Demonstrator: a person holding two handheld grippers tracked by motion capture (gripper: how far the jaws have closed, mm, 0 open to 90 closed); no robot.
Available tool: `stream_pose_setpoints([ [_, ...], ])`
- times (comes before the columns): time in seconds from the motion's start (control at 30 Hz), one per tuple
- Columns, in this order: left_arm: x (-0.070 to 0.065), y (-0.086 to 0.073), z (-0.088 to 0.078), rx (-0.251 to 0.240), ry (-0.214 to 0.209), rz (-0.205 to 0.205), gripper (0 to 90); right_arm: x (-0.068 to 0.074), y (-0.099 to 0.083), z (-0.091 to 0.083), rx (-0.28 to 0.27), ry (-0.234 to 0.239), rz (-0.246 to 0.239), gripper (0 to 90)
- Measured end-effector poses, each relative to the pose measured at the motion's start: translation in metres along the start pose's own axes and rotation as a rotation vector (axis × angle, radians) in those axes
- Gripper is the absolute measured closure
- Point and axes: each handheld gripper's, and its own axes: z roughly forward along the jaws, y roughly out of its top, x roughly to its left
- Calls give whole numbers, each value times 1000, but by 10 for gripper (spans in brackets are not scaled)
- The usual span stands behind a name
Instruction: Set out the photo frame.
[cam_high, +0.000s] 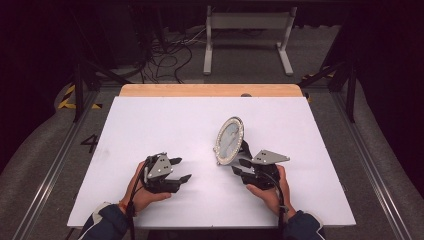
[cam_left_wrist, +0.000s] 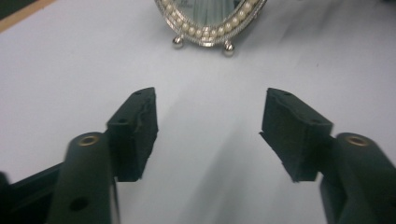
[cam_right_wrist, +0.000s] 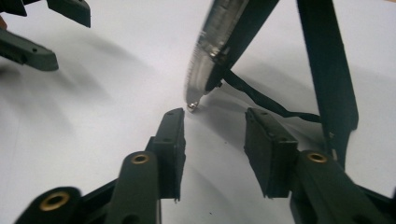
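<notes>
A white table top (cam_high: 150, 130) with a bare wooden strip (cam_high: 210, 90) along its far edge takes up the middle of the high view, and on it, a little right of centre, an oval picture frame (cam_high: 229, 140) with a pearl-beaded silver rim is seen standing upright, tilted back on its black easel leg (cam_right_wrist: 329, 70). The frame's two small ball feet (cam_left_wrist: 228, 49) are shown resting on the white surface in the left gripper view, and a thin black cord (cam_right_wrist: 266, 100) is seen in the right gripper view running from the frame's back to the leg. The left gripper (cam_high: 179, 169) is held near the front of the table, left of the frame and well apart from it, with its jaws wide apart and nothing between them. The right gripper (cam_high: 240, 167) is held just beside the near right side of the frame, at its back edge, with its jaws also apart and empty; one fingertip (cam_right_wrist: 173, 126) lies near a ball foot without a visible touch. It is judged that the chief risk lies here: the frame is carried on only two small feet and a narrow leg, so a nudge from the right gripper against the rim or leg could tip it forward onto its glass or slide it across the smooth top. The slack cord could also be caught by a closing jaw, by which the leg would be folded and the frame dropped
</notes>
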Motion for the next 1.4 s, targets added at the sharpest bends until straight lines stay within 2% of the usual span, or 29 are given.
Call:
stream_pose_setpoints([
  [0.13, 0, -10, -1, 35, -1, -19, 200, 4, 3, 4, -1, -10, 4, 517],
  [0.27, 1, -16, -5, 53, -8, -34, 141, 5, 5, 7, -7, -22, 5, 504],
  [0.37, 0, -19, -6, 64, -5, -40, 134, 5, 9, 10, -17, -21, 26, 487],
  [0.53, -3, -22, -4, 86, 1, -22, 130, 5, 13, 18, -18, -33, 48, 473],
  [0.7, -7, -24, -6, 98, 11, -18, 130, 6, 15, 28, -17, -24, 65, 471],
  [0.97, -10, -30, -12, 92, 24, -43, 131, 6, 21, 37, -43, -25, 96, 481],
  [1.07, -11, -32, -14, 98, 32, -49, 130, 5, 23, 40, -63, -38, 114, 520],
  [1.17, -11, -32, -15, 101, 33, -45, 130, 4, 22, 42, -94, -52, 145, 609],
  [1.27, -11, -32, -15, 102, 33, -50, 130, 3, 22, 43, -97, -47, 155, 614],
  [1.4, -13, -31, -14, 101, 31, -43, 130, 0, 22, 40, -70, -36, 147, 656],
])
